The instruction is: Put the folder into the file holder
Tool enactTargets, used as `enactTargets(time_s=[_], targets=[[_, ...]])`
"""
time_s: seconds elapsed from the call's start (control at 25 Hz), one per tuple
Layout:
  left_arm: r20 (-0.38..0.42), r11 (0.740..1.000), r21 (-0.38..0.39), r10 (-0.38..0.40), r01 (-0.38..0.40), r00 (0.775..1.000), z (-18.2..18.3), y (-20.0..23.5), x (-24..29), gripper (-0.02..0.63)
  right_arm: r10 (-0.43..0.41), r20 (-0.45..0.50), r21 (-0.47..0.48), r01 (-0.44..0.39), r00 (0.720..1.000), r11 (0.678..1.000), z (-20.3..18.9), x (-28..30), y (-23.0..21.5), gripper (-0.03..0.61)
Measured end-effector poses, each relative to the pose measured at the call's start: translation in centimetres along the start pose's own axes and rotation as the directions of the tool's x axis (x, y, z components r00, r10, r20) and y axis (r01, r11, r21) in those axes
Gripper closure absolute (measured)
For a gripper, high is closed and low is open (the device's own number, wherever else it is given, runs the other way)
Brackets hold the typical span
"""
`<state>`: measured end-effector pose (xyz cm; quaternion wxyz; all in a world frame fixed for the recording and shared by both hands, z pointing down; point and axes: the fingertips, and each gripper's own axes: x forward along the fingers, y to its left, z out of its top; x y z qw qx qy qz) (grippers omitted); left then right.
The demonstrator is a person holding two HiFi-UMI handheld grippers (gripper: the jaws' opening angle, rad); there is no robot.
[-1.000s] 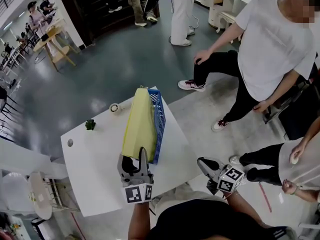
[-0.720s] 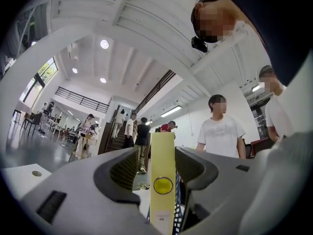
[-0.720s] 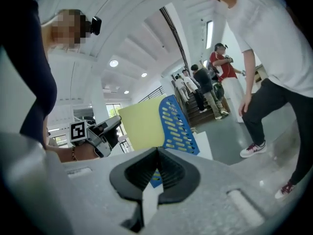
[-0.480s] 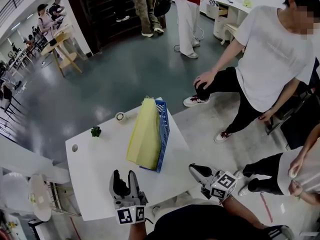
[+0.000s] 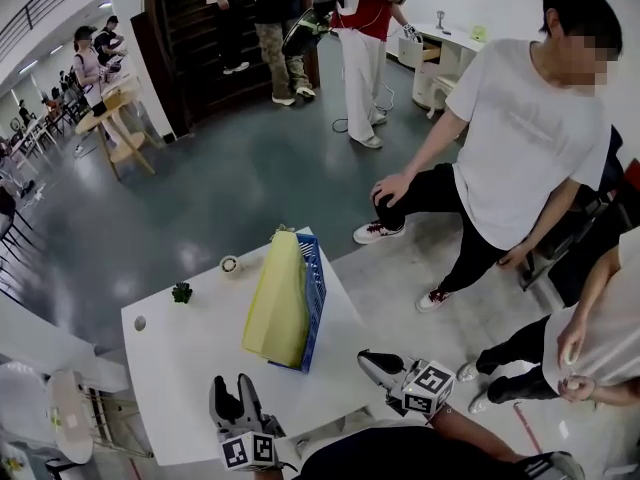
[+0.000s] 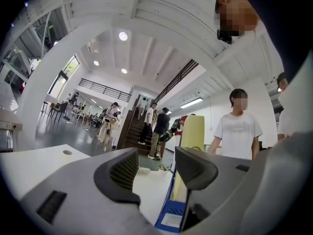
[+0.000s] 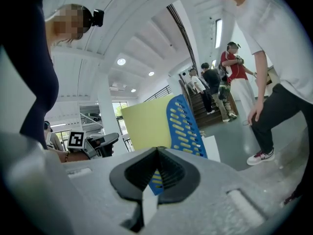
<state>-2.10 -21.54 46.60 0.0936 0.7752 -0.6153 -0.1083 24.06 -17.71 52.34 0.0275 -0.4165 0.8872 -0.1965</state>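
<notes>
A yellow folder stands upright in the blue file holder on the white table. In the left gripper view the yellow folder rises from the blue file holder ahead of the jaws. My left gripper is near the table's front edge, apart from the holder, open with nothing between its fingers. My right gripper hangs off the table's right front corner, shut and empty. From the right gripper view the yellow folder and the blue holder show beyond the closed jaws.
A small green plant and a tape roll sit at the table's far side. A round hole marks the table's left part. A person in a white shirt stands at the right, and more people stand behind.
My left gripper has let go of the folder and drawn back toward the table's front edge. The right gripper has shifted a little to the left. The folder stays in the holder.
</notes>
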Motion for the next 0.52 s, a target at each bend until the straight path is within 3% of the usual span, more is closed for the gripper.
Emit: enactTargets(time_s=[0.52], targets=[[-0.073,0.995,-0.093,0.034,-0.041,0.997,-2.5,0.6,-0.5,0.385,0.031,-0.021,0.007,-0.03,0.999,1.0,-0.6,-0.5,0.6,0.581]])
